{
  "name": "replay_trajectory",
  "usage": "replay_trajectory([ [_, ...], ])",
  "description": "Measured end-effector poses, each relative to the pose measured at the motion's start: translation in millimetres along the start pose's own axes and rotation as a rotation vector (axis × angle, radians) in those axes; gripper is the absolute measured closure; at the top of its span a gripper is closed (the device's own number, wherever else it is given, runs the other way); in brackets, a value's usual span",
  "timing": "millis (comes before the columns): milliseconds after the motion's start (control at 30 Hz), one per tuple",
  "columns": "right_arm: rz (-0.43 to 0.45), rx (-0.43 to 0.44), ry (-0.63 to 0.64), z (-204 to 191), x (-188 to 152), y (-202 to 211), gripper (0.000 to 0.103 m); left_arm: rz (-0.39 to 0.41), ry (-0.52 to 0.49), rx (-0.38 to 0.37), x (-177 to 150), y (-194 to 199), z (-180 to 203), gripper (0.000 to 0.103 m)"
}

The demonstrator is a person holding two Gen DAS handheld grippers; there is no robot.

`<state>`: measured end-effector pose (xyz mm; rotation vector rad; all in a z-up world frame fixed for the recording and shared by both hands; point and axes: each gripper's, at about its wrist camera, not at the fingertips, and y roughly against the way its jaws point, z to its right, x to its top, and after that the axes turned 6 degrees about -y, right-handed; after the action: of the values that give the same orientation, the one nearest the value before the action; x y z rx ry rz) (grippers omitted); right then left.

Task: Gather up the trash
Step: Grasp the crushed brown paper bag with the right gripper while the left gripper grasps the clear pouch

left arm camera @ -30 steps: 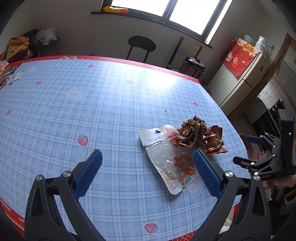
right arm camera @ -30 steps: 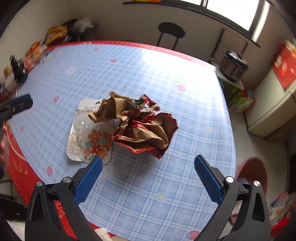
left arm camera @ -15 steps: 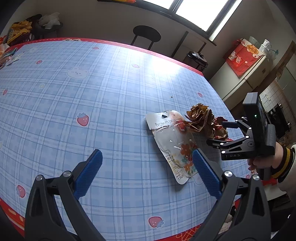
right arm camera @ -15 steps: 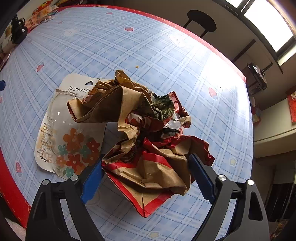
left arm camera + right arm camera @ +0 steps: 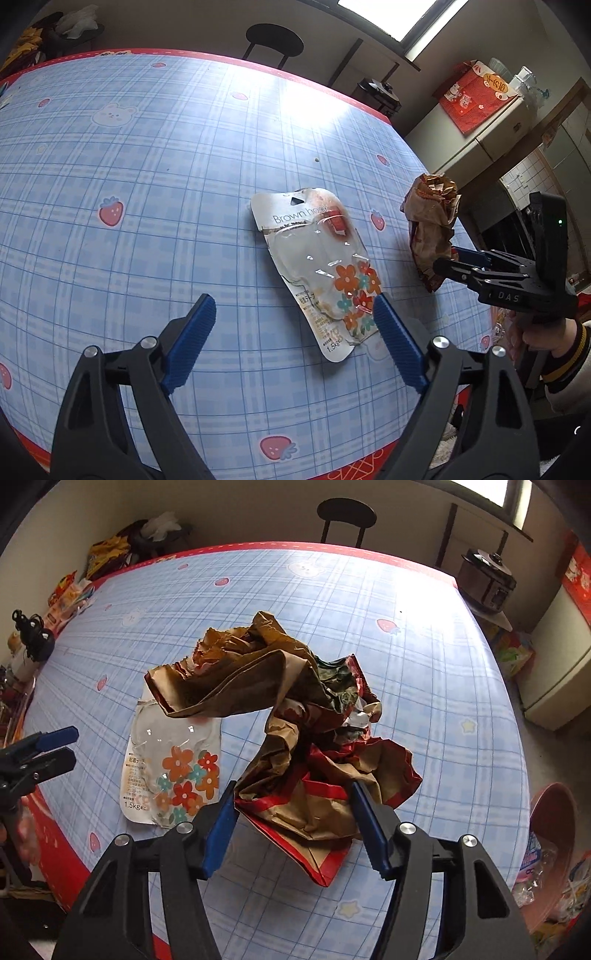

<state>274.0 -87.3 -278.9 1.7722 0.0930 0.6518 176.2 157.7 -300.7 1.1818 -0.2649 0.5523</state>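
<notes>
The right claw (image 5: 291, 823) has just been closing, and its blue pads now pinch the lower folds of the crumpled paper bag (image 5: 295, 738), brown with red trim, which hangs just above the table (image 5: 443, 701), beside the blister pack. That bag looks very light, soft and springy; a grip across its thick bunched folds, as here, seems safer than one on a loose flap, which could tear or slide out.

The blister pack (image 5: 325, 273), a flat card printed with flowers under a clear plastic bubble, lies on the table between the bag and the left claw (image 5: 293, 317). The left claw has just been closing a little but stands wide apart, with nothing between its pads. The pack is thin, stiff and probably slick, so its near corner beside the right-hand pad looks the easiest hold.
</notes>
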Motion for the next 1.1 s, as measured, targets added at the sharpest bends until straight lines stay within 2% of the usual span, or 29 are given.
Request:
replay_trajectory([
  [233,0.050,0.044,-0.099,12,-19,21,0.053,-0.036,0.035,-0.033,-6,-23,-1,0.030],
  [333,0.054,0.046,-0.112,15,-24,26,0.054,-0.043,0.056,-0.049,-7,-33,-2,0.037],
  [533,0.068,0.051,-0.118,16,-30,35,0.060,-0.059,0.088,-0.078,-10,-51,0,0.042],
  [567,0.069,0.064,-0.118,17,-31,36,0.080,-0.053,0.093,-0.080,-10,-53,-1,0.044],
  [633,0.068,0.058,-0.118,18,-32,38,0.080,-0.045,0.103,-0.091,-7,-56,-2,0.047],
  [867,0.066,0.066,-0.125,22,-36,38,0.081,-0.024,0.117,-0.109,4,-69,3,0.047],
  [1100,0.063,0.084,-0.126,23,-37,36,0.081,-0.009,0.084,-0.076,13,-77,9,0.047],
])
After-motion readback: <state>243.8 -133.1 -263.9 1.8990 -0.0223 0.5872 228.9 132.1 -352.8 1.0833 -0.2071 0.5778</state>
